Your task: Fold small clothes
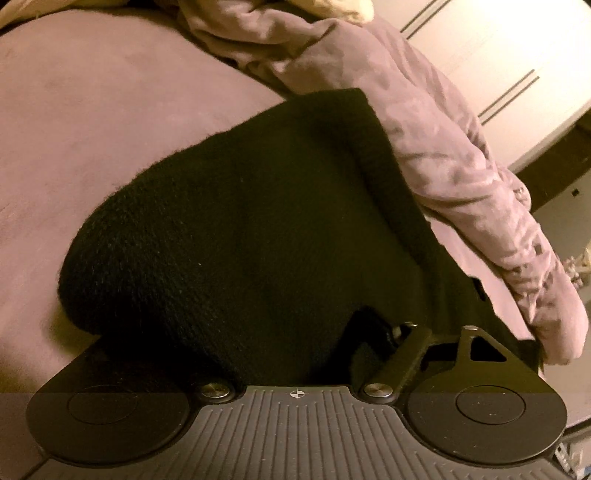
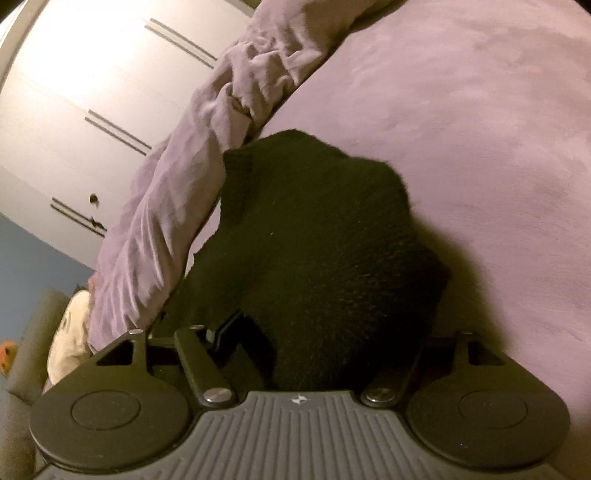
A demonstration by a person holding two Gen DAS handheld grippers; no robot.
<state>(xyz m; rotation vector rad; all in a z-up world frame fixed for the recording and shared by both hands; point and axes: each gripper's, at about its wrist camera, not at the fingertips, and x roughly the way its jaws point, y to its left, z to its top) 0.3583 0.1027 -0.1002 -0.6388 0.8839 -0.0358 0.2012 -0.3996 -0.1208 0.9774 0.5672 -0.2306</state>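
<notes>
A mauve bedspread [image 1: 110,122] covers the bed, with a white wardrobe [image 1: 480,48] behind it, its doors marked by thin paired grey handles.

In the left wrist view, a black knitted garment [image 1: 236,229] lies on the spread, bulky and rounded at its left end. A crumpled mauve blanket [image 1: 461,158] runs along its right edge, overlapping the black knit there (a pale cream cloth [image 1: 332,7] sits at the top, beyond the blanket). The left gripper [image 1: 295,347] is close over the garment; the knit fills the space between its linkage arms and hides the fingertips, so I cannot tell whether the pads press on it or stand clear.

In the right wrist view, the same black knitted garment [image 2: 317,251] lies against the rumpled blanket [image 2: 166,206] on its left, with open bedspread [image 2: 461,110] to its right. The right gripper [image 2: 321,354] is low over the near end of the knit; its fingertips are buried in the dark fabric, and its grip cannot be judged either. The wardrobe [image 2: 74,92] fills the upper left.
</notes>
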